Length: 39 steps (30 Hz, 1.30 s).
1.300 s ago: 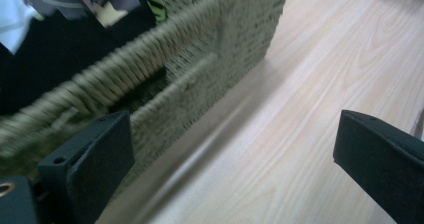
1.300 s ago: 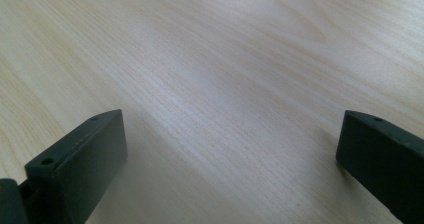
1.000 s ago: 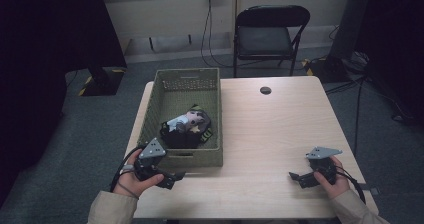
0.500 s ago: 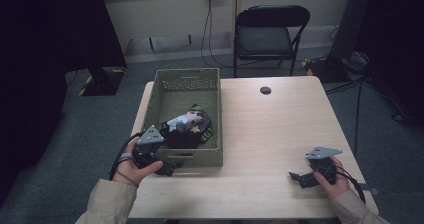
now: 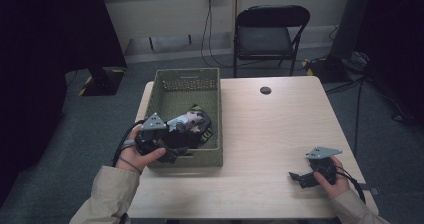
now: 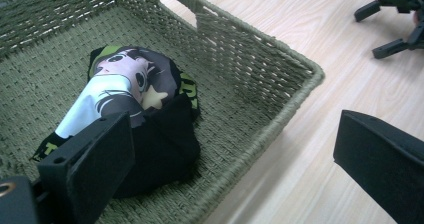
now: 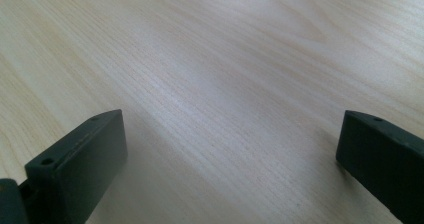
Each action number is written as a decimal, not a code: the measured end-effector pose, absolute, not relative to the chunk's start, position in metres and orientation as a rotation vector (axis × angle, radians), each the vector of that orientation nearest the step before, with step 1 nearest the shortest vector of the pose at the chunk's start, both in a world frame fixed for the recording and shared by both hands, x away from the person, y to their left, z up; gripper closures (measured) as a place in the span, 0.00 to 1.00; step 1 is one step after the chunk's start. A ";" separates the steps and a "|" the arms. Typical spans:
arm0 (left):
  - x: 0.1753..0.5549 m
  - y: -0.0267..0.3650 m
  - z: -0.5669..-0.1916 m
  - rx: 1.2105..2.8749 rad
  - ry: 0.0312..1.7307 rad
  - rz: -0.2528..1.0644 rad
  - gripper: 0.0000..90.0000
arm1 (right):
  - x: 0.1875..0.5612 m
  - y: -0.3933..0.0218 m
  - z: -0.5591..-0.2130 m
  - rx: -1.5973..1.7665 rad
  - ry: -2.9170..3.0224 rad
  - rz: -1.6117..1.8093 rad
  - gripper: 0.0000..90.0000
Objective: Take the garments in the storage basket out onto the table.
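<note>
Left gripper (image 5: 172, 153): held over the near left corner of the basket, jaws spread wide and clasping nothing; in the left gripper view one jaw hangs inside the basket just beside the bundle, the other outside over the table, the near wall between them.
Left hand (image 5: 140, 151): wrapped around the gripper body at the table's left edge, beige sleeve behind it.
Basket (image 5: 213, 91): green woven, rectangular, set on the left part of the table with its long side running from near edge to far edge.
Cloth bundle (image 6: 135, 99): dark fabric with a printed cartoon figure and green lettering, lying on the basket floor toward the near end; touching the jaw or not cannot be told.
Right gripper (image 5: 300, 176): low over the table near the near right corner, jaws parted and empty; bare wood grain between them in the right gripper view.
Right hand (image 5: 332, 181): gripping the body at the near right corner.
Table (image 5: 280, 129): light wood.
Grommet (image 5: 265, 90): small dark disc near the far edge, well apart from both grippers.
Chair (image 5: 270, 31): black folding type, beyond the far edge.
</note>
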<state>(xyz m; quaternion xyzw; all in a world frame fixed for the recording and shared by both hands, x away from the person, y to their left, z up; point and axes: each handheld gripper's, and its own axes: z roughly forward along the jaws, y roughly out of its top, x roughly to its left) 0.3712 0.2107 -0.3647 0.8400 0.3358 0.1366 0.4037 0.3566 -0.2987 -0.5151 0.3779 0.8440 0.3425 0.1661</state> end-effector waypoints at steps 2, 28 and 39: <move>0.375 0.210 -0.362 2.111 0.845 0.349 0.02 | 0.357 -0.299 -0.515 1.076 2.403 0.975 0.00; 0.428 0.189 -0.358 2.053 0.872 0.330 0.03 | 0.357 -0.299 -0.515 1.076 2.403 0.975 0.00; 0.443 0.186 -0.359 2.069 0.892 0.375 0.03 | 0.357 -0.299 -0.515 1.076 2.403 0.975 0.00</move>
